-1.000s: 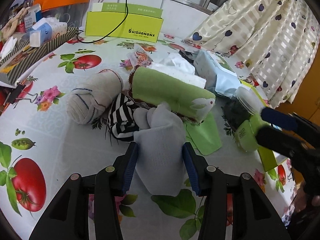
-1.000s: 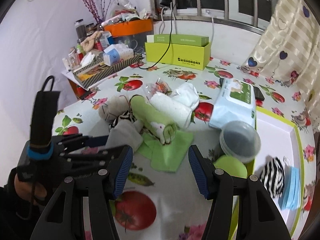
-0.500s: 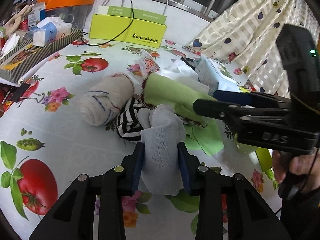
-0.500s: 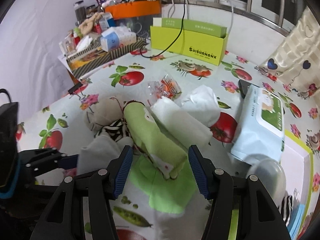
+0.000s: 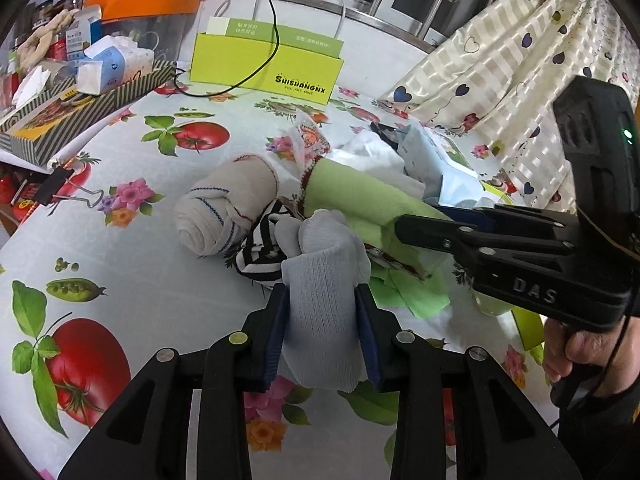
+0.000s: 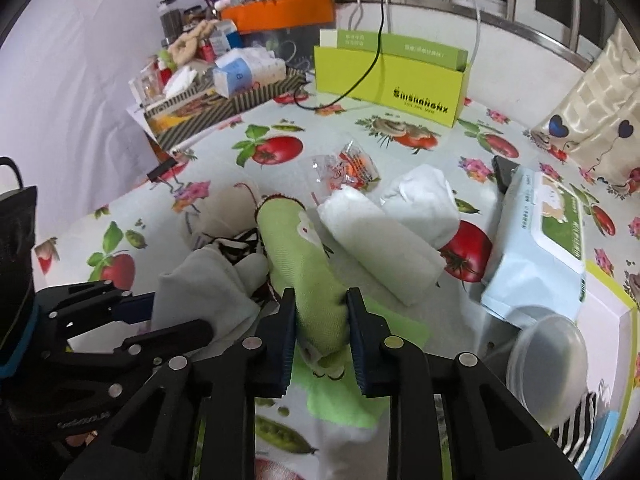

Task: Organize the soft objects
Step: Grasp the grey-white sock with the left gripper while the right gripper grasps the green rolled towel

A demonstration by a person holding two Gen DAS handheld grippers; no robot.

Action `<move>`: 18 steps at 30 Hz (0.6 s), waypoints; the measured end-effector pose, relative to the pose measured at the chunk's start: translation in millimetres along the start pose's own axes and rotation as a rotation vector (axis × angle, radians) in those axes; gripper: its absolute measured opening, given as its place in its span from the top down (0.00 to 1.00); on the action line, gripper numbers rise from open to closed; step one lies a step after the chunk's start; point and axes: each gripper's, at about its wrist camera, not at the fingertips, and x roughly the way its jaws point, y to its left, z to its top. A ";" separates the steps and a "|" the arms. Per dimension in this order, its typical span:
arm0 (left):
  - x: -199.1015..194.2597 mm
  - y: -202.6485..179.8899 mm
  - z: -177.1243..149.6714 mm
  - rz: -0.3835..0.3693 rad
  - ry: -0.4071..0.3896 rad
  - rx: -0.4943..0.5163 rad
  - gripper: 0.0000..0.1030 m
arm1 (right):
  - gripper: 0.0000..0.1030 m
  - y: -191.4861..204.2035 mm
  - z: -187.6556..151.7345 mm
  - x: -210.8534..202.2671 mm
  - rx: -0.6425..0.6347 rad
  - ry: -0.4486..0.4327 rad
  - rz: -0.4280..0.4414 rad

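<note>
Both tools have closed within the last second. The left gripper (image 5: 322,330), spread around the grey sock (image 5: 324,280) a second ago, is now pinched on it, the sock bulging between the blue pads. The right gripper (image 6: 320,338), then wide open above the table's near edge, has been carried forward and is now pressed onto the near end of the green roll (image 6: 308,276). Two soft items are thus judged to be secured at once and ready to be lifted out of the pile.

The pile lies in the middle of the table (image 5: 132,280): the sock touches a striped sock (image 5: 260,256), with a beige roll (image 5: 228,204) just beside it and a white roll (image 6: 376,240) alongside the green one. A flat green cloth (image 6: 356,404) lies under the green roll's near end. A yellow-rimmed tray (image 6: 600,304) at the table's right edge already holds striped and blue pieces and is judged the likely destination.

The left tool is held low and level, pointing toward the far edge. The right tool is reached in from the right, its fingers crossing over the green roll in the left view, the hand (image 5: 580,356) wrapped around its grip.
</note>
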 end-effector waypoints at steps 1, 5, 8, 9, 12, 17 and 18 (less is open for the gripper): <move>-1.6 -1.2 0.3 0.002 -0.004 0.001 0.66 | 0.78 0.5 -2.3 -6.5 0.005 -0.014 0.002; -11.7 -7.6 1.6 0.006 -0.030 0.006 0.67 | 0.78 -0.7 -7.5 -26.6 0.024 -0.062 -0.001; -17.3 -11.2 3.3 0.010 -0.042 0.009 0.67 | 0.78 -3.9 -10.3 -39.1 0.048 -0.093 0.003; -18.9 -12.0 3.6 0.012 -0.045 0.009 0.67 | 0.78 -4.5 -11.5 -42.5 0.053 -0.100 0.008; -23.9 -14.3 5.9 0.017 -0.056 0.013 0.67 | 0.78 -4.7 -15.1 -52.2 0.064 -0.123 0.017; -27.6 -18.8 11.1 0.027 -0.076 0.026 0.67 | 0.78 -5.0 -20.2 -59.7 0.071 -0.141 0.022; -27.6 -19.6 11.7 0.031 -0.078 0.028 0.67 | 0.78 -5.3 -20.9 -60.7 0.075 -0.145 0.022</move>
